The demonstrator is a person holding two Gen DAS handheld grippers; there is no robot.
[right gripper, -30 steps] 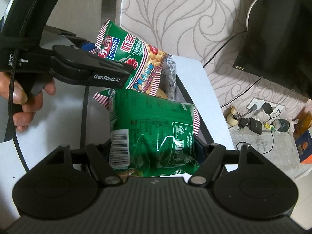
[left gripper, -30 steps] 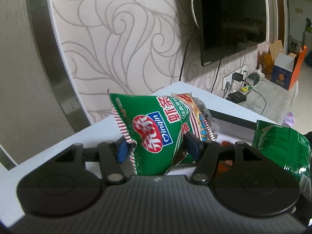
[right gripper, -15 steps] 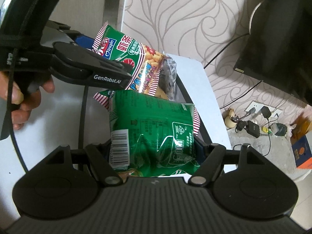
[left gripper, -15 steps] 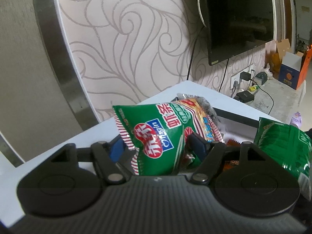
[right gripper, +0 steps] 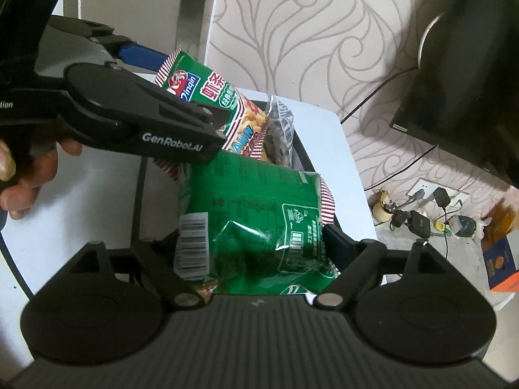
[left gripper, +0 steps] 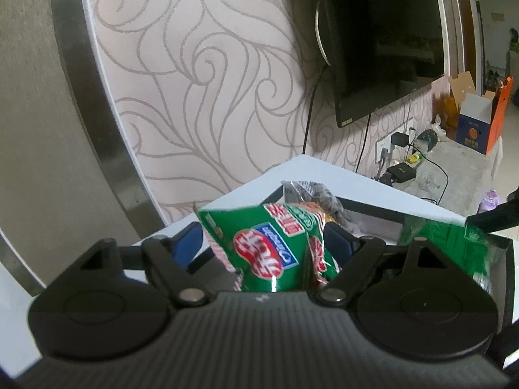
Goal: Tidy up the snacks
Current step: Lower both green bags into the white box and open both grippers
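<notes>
Since a second ago the left hand-held gripper (left gripper: 262, 243) dipped, its jaws opening around the green Qinqin prawn cracker bag (left gripper: 275, 246). Right hand-held gripper (right gripper: 256, 243) is opening too, barcode-side bag (right gripper: 259, 223) between, over the black box (right gripper: 138, 194) on the white surface (right gripper: 81, 188).

Right wrist view. My right gripper (right gripper: 256, 243) has its jaws opening, with a green snack bag (right gripper: 259, 223) between them, back side up, barcode label at 9 o'clock on the pack. Whether the pads press on it I cannot tell. Beyond it, toward 12 o'clock, my left gripper (right gripper: 181, 110) reaches in from 9 o'clock over a second green prawn-cracker bag (right gripper: 214, 100), jaws opening, my hand (right gripper: 22, 175) behind it. A grey crinkled packet (right gripper: 280, 136) lies just beside that bag at 1 o'clock. All sit over a black-rimmed tray (right gripper: 138, 194) on a white table (right gripper: 327, 149)
</notes>
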